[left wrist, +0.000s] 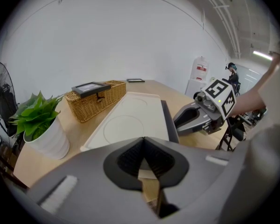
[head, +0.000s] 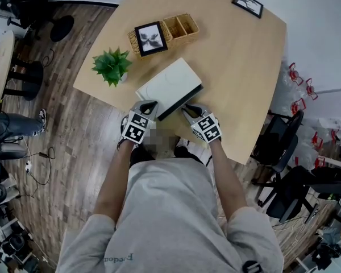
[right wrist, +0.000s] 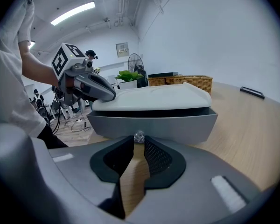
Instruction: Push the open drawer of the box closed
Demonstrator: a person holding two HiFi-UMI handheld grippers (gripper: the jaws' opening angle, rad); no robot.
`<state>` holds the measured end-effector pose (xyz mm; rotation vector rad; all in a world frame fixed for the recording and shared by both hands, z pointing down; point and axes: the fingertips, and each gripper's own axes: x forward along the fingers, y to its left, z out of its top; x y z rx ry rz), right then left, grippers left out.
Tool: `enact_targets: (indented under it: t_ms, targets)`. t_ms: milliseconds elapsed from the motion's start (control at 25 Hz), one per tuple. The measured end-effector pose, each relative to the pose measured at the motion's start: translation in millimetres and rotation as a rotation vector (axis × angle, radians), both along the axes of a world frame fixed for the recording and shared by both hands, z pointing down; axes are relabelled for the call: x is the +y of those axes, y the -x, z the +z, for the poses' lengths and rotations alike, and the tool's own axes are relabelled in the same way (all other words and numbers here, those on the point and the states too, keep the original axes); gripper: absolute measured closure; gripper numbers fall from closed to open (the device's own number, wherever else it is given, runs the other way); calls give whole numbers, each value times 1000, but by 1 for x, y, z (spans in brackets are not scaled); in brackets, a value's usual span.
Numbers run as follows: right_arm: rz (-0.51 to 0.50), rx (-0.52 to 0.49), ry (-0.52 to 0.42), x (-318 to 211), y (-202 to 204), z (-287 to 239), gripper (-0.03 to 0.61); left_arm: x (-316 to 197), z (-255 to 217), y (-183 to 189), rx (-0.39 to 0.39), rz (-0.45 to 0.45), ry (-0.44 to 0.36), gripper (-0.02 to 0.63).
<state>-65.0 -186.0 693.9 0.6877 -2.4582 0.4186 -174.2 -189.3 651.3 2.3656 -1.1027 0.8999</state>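
Forearms [head: 115,181] hold both closed hand-held grippers [head: 149,104] [head: 188,108] at the drawer [head: 181,103].

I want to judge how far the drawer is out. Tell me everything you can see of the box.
The box is flat and rectangular, with a smooth white top that looks like plastic, rounded corners and a faint circle pressed into it. It lies near the table edge. Its grey drawer stands slightly out, leaving a dark gap under the top. A small shiny knob sits mid-front, right at the closed tips of the right gripper. The left gripper seems to rest against the near corner.
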Motion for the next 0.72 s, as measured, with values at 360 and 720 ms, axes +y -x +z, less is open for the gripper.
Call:
enact_targets:
  t_ms: [360, 720]
  targets:
    - [-2, -6, 9, -10, 9, 0, 506, -1, 6, 4, -13, -5, 15, 561]
    - [9, -8, 18, -18, 16, 0, 506, -3, 6, 3, -9, -20, 1, 561]
